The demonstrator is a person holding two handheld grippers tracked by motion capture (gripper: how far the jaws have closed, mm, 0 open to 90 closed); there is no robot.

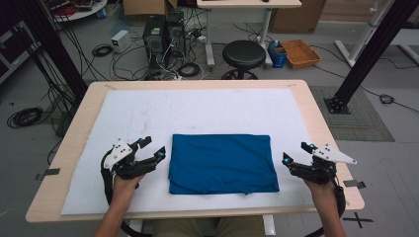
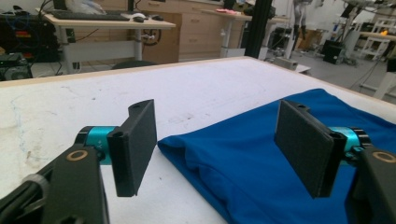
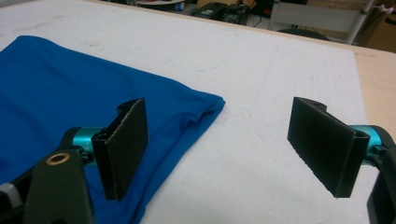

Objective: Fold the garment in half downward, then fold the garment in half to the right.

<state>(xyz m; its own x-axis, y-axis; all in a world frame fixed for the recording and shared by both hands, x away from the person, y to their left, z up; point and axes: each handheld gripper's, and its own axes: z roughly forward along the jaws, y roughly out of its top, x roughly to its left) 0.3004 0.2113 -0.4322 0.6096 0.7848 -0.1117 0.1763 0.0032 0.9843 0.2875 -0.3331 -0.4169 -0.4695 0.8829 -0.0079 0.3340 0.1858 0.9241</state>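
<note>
Folded blue cloth (image 1: 221, 163): flat on the white mat (image 1: 197, 111), toward the worktop's near edge | my left gripper (image 1: 152, 149): jaws spread, just beside its left edge | my right gripper (image 1: 298, 152): jaws spread, near its right edge, apart from it.

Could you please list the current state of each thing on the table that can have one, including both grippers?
blue cloth: folded into a flat rectangle, lying on the white mat, held by nothing.
left gripper: open, empty, beside the cloth's left edge.
right gripper: open, empty, beside the cloth's right edge, apart from it.
white mat: spread flat over the tabletop, faintly stained.
</note>
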